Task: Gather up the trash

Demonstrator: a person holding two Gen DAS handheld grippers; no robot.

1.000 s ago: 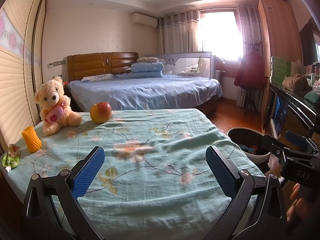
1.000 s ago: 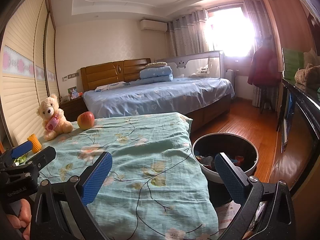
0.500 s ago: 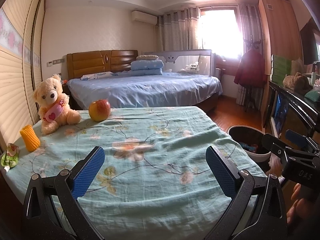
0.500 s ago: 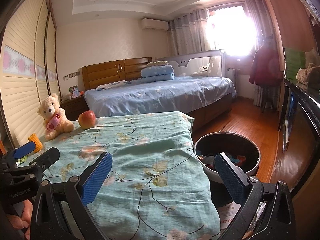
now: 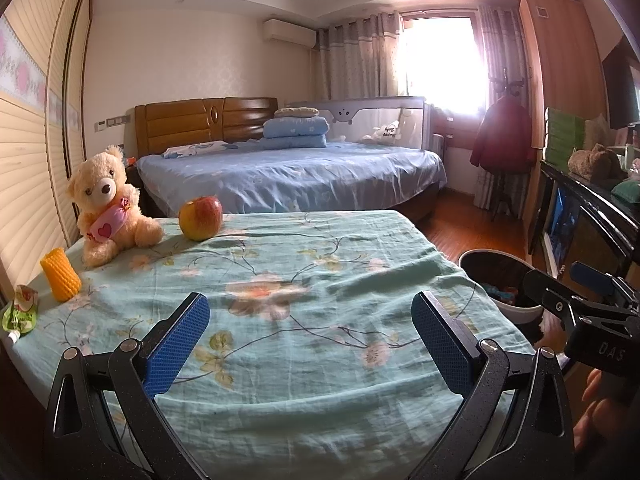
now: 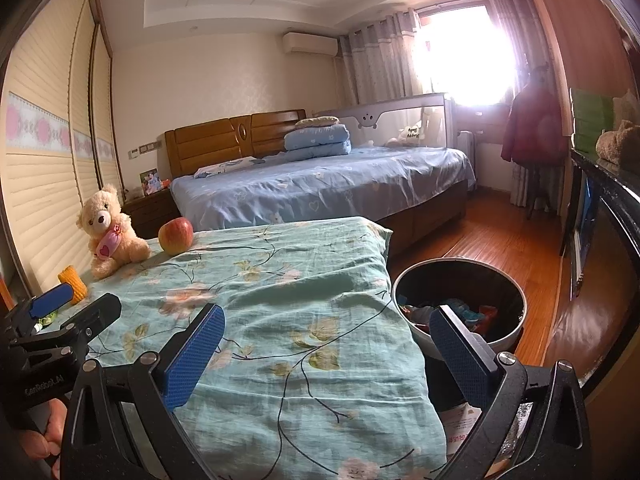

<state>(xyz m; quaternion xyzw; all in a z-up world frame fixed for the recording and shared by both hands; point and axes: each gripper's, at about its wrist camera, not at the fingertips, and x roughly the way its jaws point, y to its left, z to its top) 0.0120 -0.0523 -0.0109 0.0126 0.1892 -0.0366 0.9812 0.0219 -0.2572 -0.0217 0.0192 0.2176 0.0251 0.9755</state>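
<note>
Stretching away ahead of both claws is the worktop [image 5: 320, 280], draped in a pale green floral cloth, with the big blue bed [image 5: 292, 176] beyond its far end. Just right of the right claw [image 6: 326, 344], down on the wooden floor against the worktop's side, stands the round trash bin [image 6: 458, 272], dark inside with a few colourful scraps lying at the bottom. That claw is spread wide and holds nothing, one blue pad over the cloth and the other over the bin's rim. The left claw [image 5: 310, 340] hovers above the near end of the cloth, its pads likewise far apart and empty. Far ahead of it and to the left sits a cream teddy bear [image 5: 106, 204], with a red and yellow apple [image 5: 200, 218] just right of the bear. Nearer, along the left edge, stands a yellow corn cob [image 5: 60, 274], and closest of all lies a small green pouch [image 5: 20, 314] with a white spout, well left of the left claw.
</note>
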